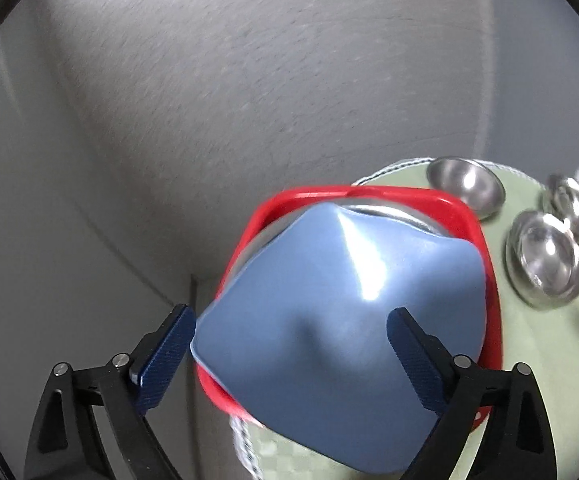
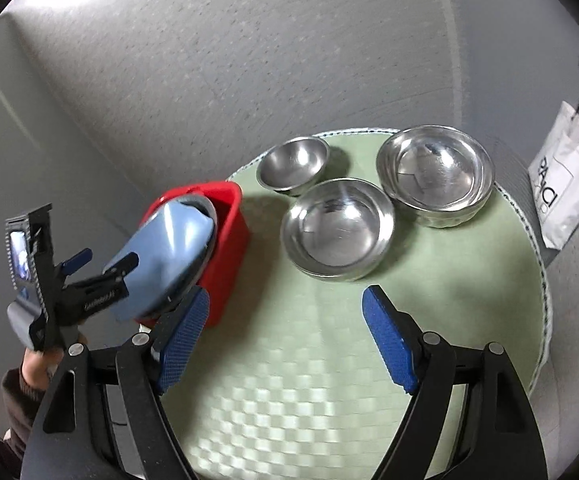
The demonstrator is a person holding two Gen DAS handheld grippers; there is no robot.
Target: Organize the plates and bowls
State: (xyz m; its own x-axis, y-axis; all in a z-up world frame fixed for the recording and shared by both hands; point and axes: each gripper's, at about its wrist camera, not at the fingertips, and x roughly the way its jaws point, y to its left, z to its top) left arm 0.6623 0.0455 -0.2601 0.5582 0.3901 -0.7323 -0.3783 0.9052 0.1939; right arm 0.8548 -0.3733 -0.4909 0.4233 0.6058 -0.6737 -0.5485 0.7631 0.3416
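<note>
Blue plate: tilted in red bin, stored on edge; left gripper jaws apart astride it. Three steel bowls beside bin, awaiting sorting. Right gripper: apart, empty.

Bare green mat fills the lower centre of the right wrist view, open for passage. Three steel bowls crowd the upper right; the red bin blocks the left, wall behind.
</note>
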